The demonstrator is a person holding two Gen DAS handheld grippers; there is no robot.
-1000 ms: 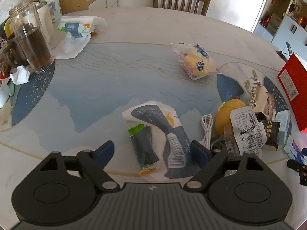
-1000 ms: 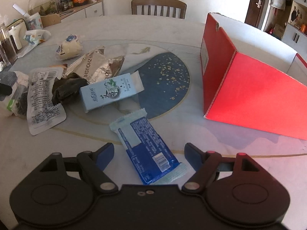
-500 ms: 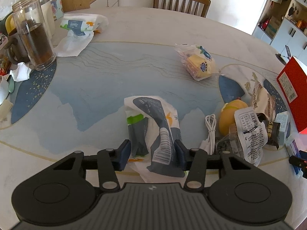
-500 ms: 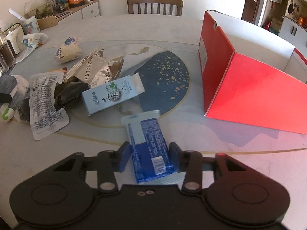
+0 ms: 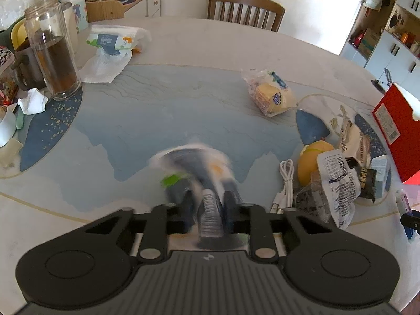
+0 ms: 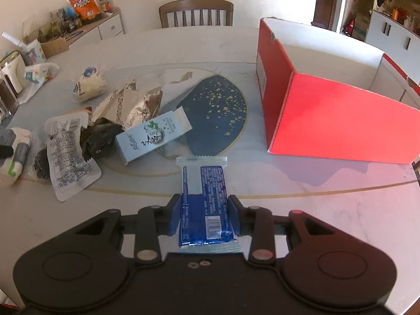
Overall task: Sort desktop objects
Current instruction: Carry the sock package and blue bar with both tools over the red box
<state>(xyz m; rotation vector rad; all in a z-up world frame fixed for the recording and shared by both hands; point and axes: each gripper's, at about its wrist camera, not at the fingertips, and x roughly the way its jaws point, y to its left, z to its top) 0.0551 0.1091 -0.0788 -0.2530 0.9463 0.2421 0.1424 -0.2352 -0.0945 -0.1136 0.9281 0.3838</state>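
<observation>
Low in the right wrist view, my right gripper [image 6: 204, 214] is pinching the blue foil snack wrapper with white crimped ends [image 6: 203, 204]; its jaws have just been closing, and the blue pads are now pressing on both long edges. The wrapper is still lying at table level, centre bottom of frame.

Low centre of the left wrist view, my left gripper [image 5: 207, 207] is squeezing the soft white-and-grey plastic tissue pack with a green patch [image 5: 195, 173]; those jaws have also just been closing, and the pack is bunching between them, blurred.

I am reading progress as early. The open red cardboard box with white inside [image 6: 328, 120] is sitting at the right of the frame, and I am seeing nothing in the part of its interior that shows. Both grasps look made; neither lift is begun.

Still waiting at left of frame: the pale blue carton with a green leaf print [image 6: 155, 137], the white printed sachet [image 6: 69, 155], the crumpled silver foil bag [image 6: 131, 105] and the wrapped cream bun [image 6: 89, 84]. The coiled white cable [image 5: 284, 183] is waiting too.
</observation>
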